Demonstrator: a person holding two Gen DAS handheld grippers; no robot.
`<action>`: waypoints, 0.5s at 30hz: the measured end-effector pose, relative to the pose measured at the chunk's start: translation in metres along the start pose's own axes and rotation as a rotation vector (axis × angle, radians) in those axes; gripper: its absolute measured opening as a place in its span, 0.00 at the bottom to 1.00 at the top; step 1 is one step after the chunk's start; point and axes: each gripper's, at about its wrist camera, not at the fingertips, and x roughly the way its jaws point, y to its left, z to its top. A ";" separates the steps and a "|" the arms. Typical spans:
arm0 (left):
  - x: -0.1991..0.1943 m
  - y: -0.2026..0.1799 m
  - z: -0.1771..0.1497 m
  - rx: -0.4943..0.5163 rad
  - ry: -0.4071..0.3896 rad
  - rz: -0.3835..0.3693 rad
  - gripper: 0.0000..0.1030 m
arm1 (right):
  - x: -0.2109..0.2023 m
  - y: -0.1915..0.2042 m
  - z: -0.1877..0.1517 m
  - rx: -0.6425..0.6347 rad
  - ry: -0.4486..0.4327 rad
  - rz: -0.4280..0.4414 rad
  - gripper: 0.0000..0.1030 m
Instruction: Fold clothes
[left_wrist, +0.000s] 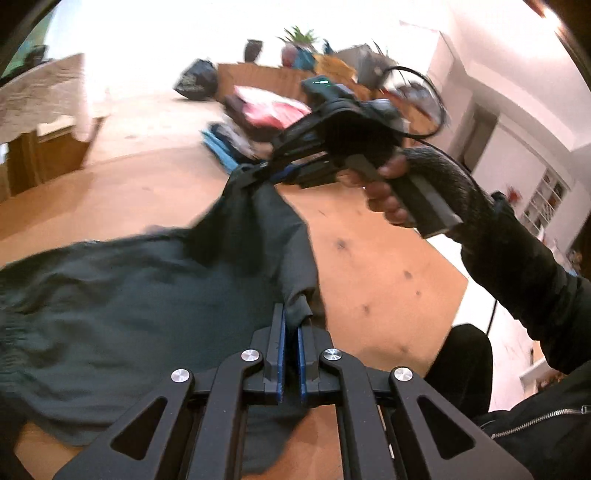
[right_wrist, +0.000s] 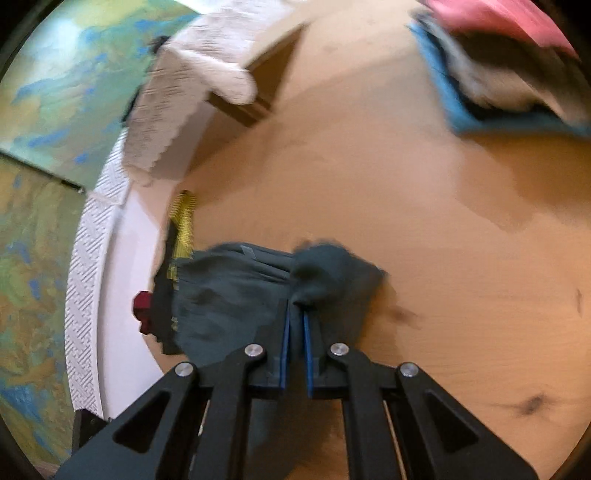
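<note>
Item: dark green garment (left_wrist: 129, 314), unfolded, lifted over the wooden table (left_wrist: 388, 280). Your left gripper (left_wrist: 291, 325) and right gripper (right_wrist: 295, 317) each pinch its cloth. You've folding yet to do; a clothes pile (left_wrist: 258, 110) waits beyond.

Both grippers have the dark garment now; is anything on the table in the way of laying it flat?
Nothing visible does. The garment hangs over bare table; the clothes pile lies further back, apart from it.

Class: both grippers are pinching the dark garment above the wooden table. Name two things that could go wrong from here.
1. The left gripper and the right gripper each pinch only a small bunch of the garment, so an edge might slip out.
2. The clothes pile lies close on the table; a wide swing could disturb it.
</note>
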 end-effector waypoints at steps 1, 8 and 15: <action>-0.012 0.012 -0.001 -0.009 -0.018 0.024 0.04 | 0.004 0.020 0.005 -0.024 -0.005 0.009 0.06; -0.098 0.103 -0.020 -0.107 -0.123 0.215 0.04 | 0.098 0.150 0.031 -0.181 0.051 0.031 0.06; -0.134 0.180 -0.068 -0.239 -0.140 0.333 0.04 | 0.220 0.245 0.039 -0.287 0.160 0.023 0.06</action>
